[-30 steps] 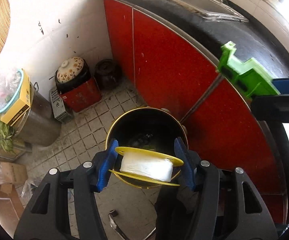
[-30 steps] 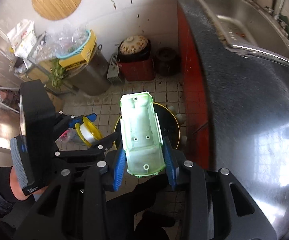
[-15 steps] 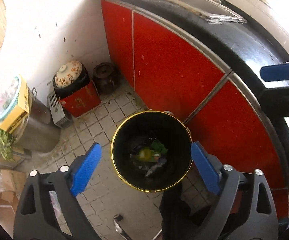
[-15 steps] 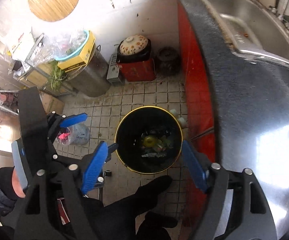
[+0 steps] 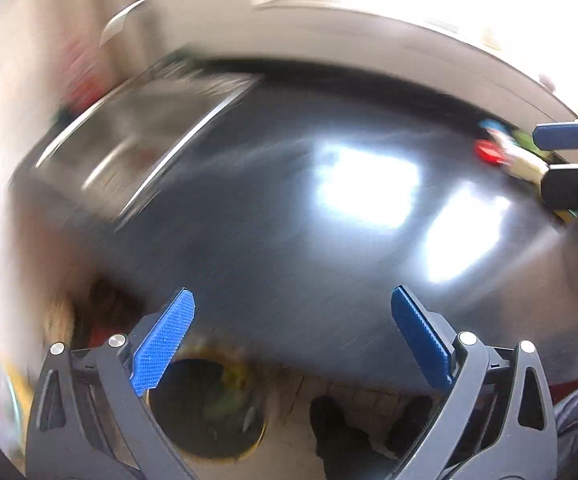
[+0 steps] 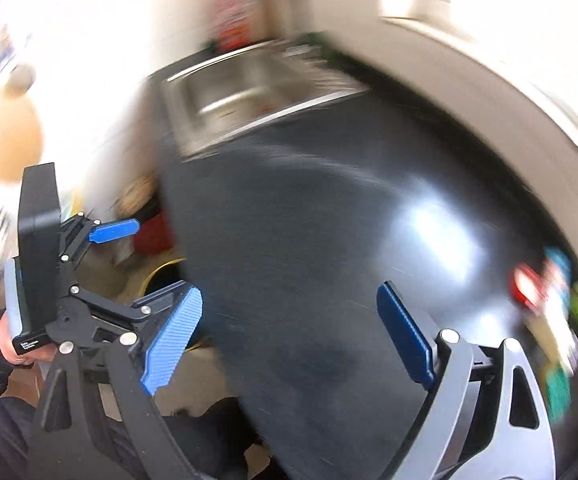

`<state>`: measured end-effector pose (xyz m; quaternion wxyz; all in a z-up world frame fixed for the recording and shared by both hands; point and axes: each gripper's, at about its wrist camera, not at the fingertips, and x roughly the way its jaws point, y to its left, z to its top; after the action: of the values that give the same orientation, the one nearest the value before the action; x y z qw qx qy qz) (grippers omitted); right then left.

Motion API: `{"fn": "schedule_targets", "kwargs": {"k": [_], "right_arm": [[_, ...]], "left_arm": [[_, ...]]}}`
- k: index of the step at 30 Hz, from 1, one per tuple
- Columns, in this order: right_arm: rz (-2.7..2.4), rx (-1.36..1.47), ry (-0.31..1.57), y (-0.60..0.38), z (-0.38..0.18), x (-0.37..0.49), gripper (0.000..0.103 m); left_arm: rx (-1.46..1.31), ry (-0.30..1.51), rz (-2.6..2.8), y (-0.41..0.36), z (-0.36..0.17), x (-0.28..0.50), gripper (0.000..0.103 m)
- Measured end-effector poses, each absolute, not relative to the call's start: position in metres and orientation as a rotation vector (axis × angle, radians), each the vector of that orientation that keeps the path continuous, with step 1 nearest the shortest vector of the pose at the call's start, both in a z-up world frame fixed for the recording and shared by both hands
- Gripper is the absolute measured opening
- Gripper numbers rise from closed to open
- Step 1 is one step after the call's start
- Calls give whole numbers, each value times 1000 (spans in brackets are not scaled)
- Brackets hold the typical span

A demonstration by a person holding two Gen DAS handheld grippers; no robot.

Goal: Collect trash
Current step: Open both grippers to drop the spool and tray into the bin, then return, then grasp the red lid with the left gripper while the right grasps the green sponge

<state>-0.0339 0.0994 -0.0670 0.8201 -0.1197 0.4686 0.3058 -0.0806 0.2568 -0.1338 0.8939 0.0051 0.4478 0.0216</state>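
Both views are motion-blurred. My left gripper is open and empty above the front edge of the dark countertop. The black trash bin with a yellow rim sits on the floor below it, with blurred trash inside. My right gripper is open and empty over the same countertop. A blurred cluster of colourful trash, red, blue, green and cream, lies on the counter at the right; it also shows in the left wrist view, beside the right gripper's fingers.
A steel sink is set in the far end of the counter; it also shows in the left wrist view. The left gripper shows at the left of the right wrist view. A red pot stands on the floor.
Both grippers let go of their trash, the yellow spool and the green plastic piece, over the bin. Both then swung up from the bin toward the countertop.
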Motion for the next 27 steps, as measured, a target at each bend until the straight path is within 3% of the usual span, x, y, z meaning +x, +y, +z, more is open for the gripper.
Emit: {"fn": "schedule_targets", "kwargs": {"k": [7, 13, 27], "right_arm": [[316, -93, 953, -85, -51, -40, 87], [182, -30, 952, -176, -63, -61, 87], [213, -68, 1042, -226, -122, -15, 87]], "left_arm": [[201, 864, -273, 115, -108, -20, 96], [283, 844, -422, 31, -104, -1, 96], [393, 909, -469, -10, -155, 84, 96]]}}
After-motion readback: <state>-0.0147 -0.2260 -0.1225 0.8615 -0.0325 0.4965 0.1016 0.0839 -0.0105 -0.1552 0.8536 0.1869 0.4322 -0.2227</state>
